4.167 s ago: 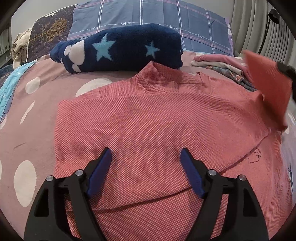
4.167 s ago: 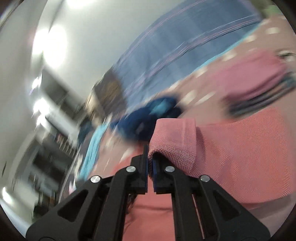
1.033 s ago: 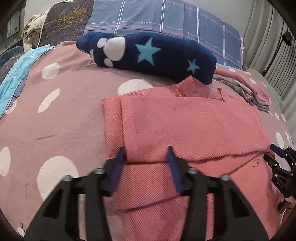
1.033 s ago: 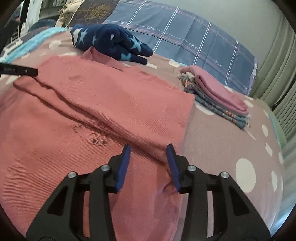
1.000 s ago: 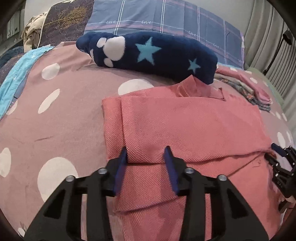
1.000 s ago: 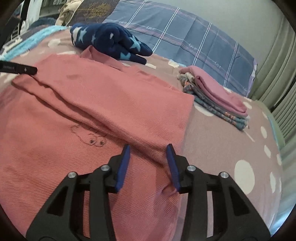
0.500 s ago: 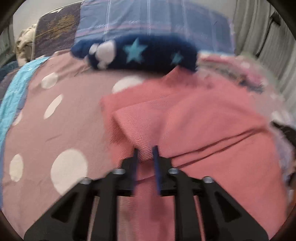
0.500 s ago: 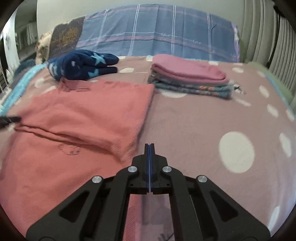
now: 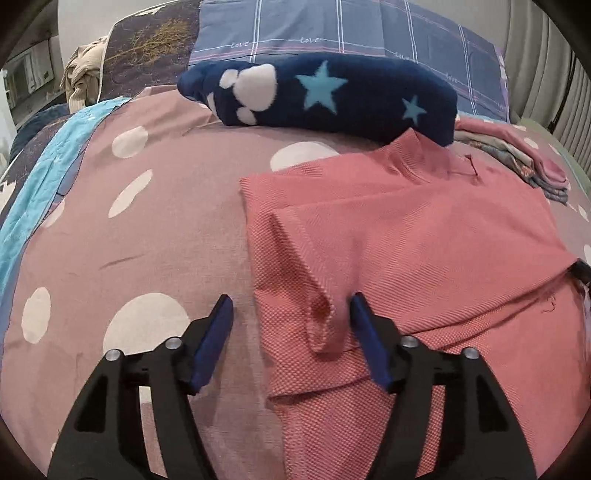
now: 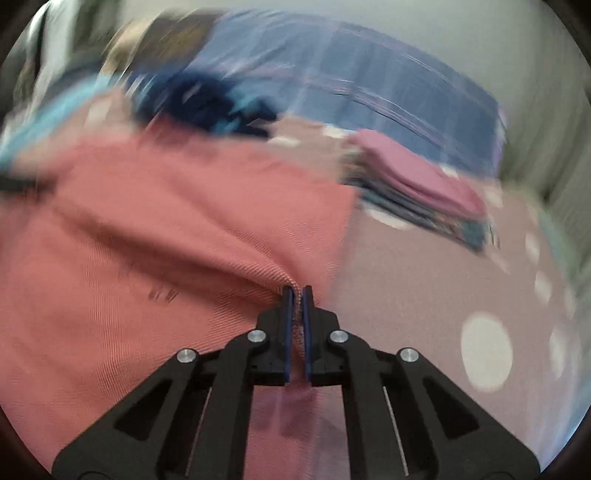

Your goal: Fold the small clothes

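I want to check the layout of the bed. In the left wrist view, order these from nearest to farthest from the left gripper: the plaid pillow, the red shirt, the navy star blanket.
1. The red shirt, right at the left gripper, its folded edge between the open fingers.
2. The navy star blanket, beyond the shirt's collar.
3. The plaid pillow, behind the blanket at the head of the bed.

A dusty-pink bedspread (image 9: pixel 155 229) with white dots covers the bed. At its far side lies a rolled navy fleece blanket (image 9: pixel 325 99) with light-blue stars and a white paw print. Behind it leans a blue plaid pillow (image 9: pixel 332 33), and left of that a dark pillow with a golden tree print (image 9: pixel 147 59). A light-blue cloth (image 9: pixel 40 177) runs along the left edge. Grey curtains (image 9: pixel 546 55) hang far right.
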